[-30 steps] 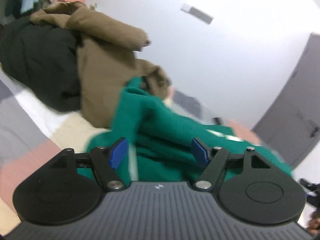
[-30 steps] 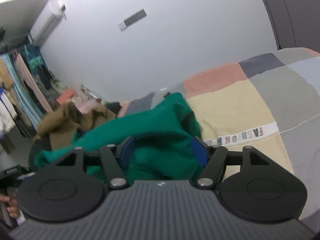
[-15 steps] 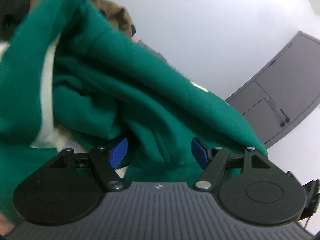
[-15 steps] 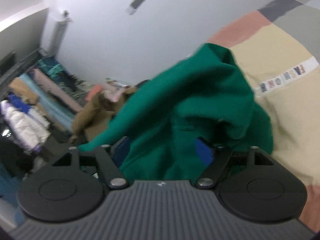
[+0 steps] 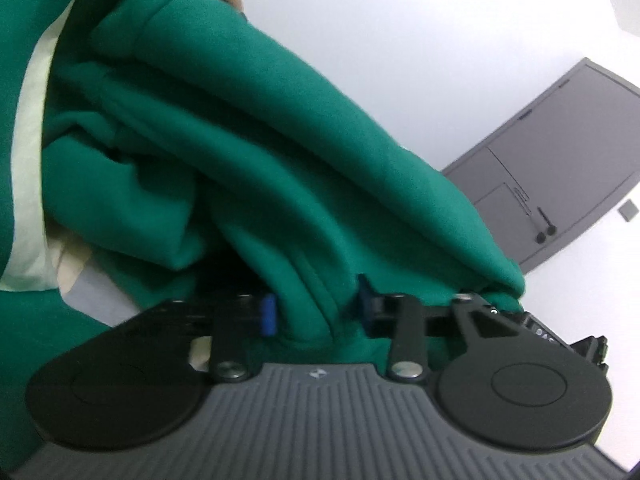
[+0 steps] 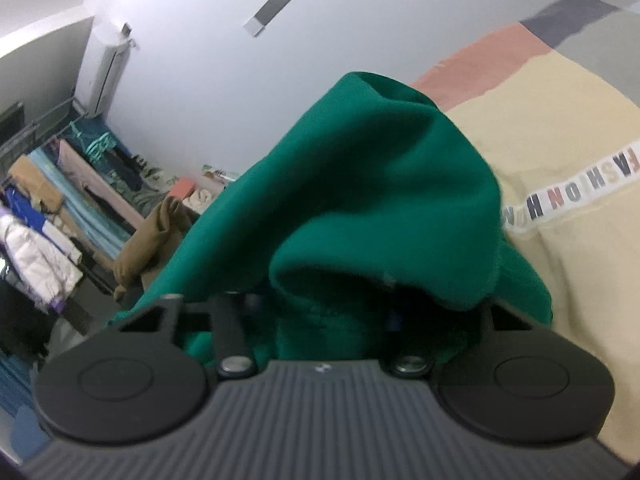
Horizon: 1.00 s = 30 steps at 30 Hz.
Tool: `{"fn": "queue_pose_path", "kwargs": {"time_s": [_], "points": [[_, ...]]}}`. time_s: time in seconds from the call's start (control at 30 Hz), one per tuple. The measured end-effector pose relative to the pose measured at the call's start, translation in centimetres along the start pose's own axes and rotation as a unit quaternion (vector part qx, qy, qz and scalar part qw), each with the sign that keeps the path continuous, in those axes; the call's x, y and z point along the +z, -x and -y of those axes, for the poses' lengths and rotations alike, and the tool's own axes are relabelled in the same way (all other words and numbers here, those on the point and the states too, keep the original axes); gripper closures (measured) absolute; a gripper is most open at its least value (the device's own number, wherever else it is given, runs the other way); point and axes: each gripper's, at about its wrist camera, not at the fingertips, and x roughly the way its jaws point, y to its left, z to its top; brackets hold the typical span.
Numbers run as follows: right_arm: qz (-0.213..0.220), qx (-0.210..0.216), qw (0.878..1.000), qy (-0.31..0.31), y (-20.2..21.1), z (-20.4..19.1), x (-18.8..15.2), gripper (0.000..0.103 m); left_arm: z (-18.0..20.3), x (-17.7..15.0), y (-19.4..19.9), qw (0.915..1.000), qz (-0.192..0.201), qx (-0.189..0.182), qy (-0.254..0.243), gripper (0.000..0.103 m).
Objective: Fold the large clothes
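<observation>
The green garment [image 5: 304, 168] is held up in the air, above the patchwork bed cover [image 6: 560, 152]. A thick fold of it is pinched by the left gripper [image 5: 316, 308]. The right gripper [image 6: 320, 312] is buried in cloth, so its state cannot be told. The step seems to be lifting and opening; next, the garment should be spread flat on the cover.
</observation>
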Motion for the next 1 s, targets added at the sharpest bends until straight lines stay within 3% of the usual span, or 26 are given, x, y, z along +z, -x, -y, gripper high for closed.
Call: {"fn": "queue_pose_path", "kwargs": {"time_s": [0.13, 0.37, 0.53, 0.73, 0.83, 0.9, 1.0], "points": [[0.007, 0.024, 0.999, 0.028, 1.8, -1.7, 0.4, 0.073, 0.6, 0.4, 2.3, 0.9994, 0.011, -0.034, 0.003, 0.079], [0.017, 0.091, 0.994, 0.06, 6.6, -4.2, 0.6, 0.074, 1.0, 1.2, 8.2, 0.9938, 0.029, -0.106, 0.018, 0.08], [0.016, 0.113, 0.991, 0.075, 10.0, -5.7, 0.0, 0.074, 0.8, 0.5, 11.3, 0.9922, 0.017, -0.121, 0.026, 0.08], [0.01, 0.144, 0.988, 0.048, 12.1, -5.9, -1.5, 0.074, 1.2, -1.2, 12.9, 0.9887, 0.003, -0.147, 0.029, 0.079], [0.004, 0.144, 0.988, 0.051, 12.5, -6.0, -2.2, 0.073, 1.2, -2.4, 13.6, 0.9884, -0.005, -0.149, 0.031, 0.071], [-0.004, 0.138, 0.99, 0.043, 12.1, -5.8, -2.4, 0.073, 0.9, -2.1, 12.6, 0.9883, -0.013, -0.146, 0.042, 0.047], [-0.018, 0.127, 0.991, 0.023, 10.8, -5.2, -2.5, 0.066, -0.3, -2.4, 10.7, 0.9888, -0.025, -0.13, 0.069, 0.041]]}}
